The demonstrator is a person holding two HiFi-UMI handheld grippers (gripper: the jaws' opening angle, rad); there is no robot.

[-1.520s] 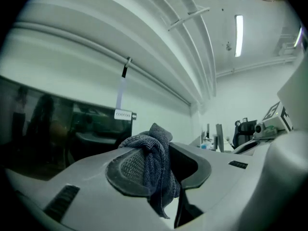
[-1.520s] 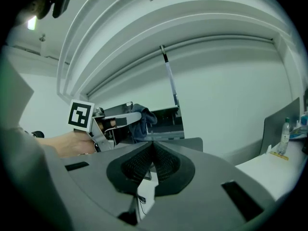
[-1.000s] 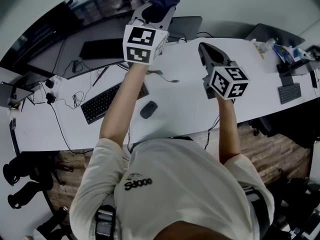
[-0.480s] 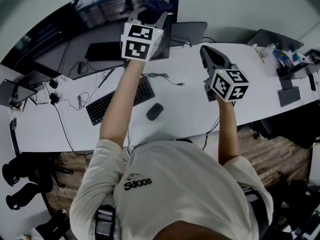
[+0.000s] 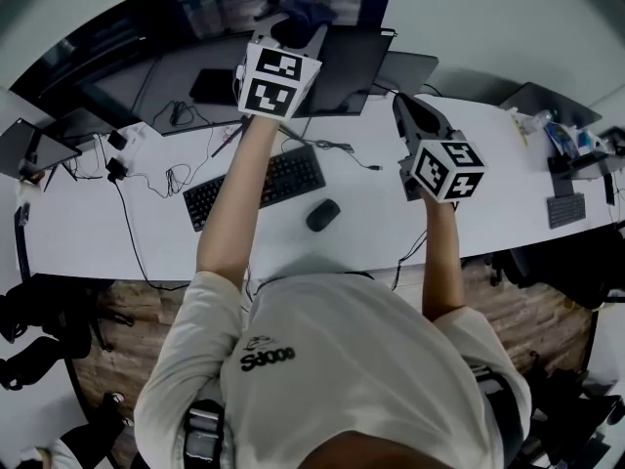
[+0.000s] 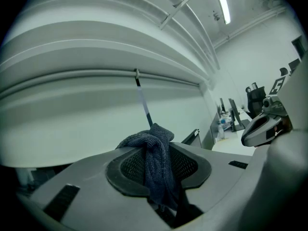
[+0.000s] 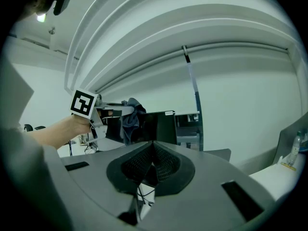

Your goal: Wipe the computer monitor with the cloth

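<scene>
My left gripper point(image 5: 297, 29) is raised against the upper part of the dark monitor point(image 5: 349, 63) and is shut on a dark blue knitted cloth point(image 5: 311, 13). In the left gripper view the cloth point(image 6: 155, 153) bunches out between the closed jaws of the left gripper point(image 6: 157, 141), with only wall and ceiling beyond. My right gripper point(image 5: 403, 103) is held up to the right of the monitor, shut and holding nothing. The right gripper view looks past the right gripper point(image 7: 153, 146) at the monitor point(image 7: 156, 126), the cloth point(image 7: 130, 118) and the left gripper's marker cube point(image 7: 84, 103).
A black keyboard point(image 5: 256, 186) and mouse point(image 5: 322, 214) lie on the white desk point(image 5: 117, 233) below the monitor, with cables point(image 5: 171, 177) at the left. A second screen point(image 5: 146, 81) stands at the left. A laptop point(image 5: 412, 69) and desk clutter point(image 5: 571, 135) sit at the right.
The head view has shifted, so more of the monitor and the desk's left side shows. The left gripper stays up at the monitor with the cloth. The right gripper has hardly moved.
</scene>
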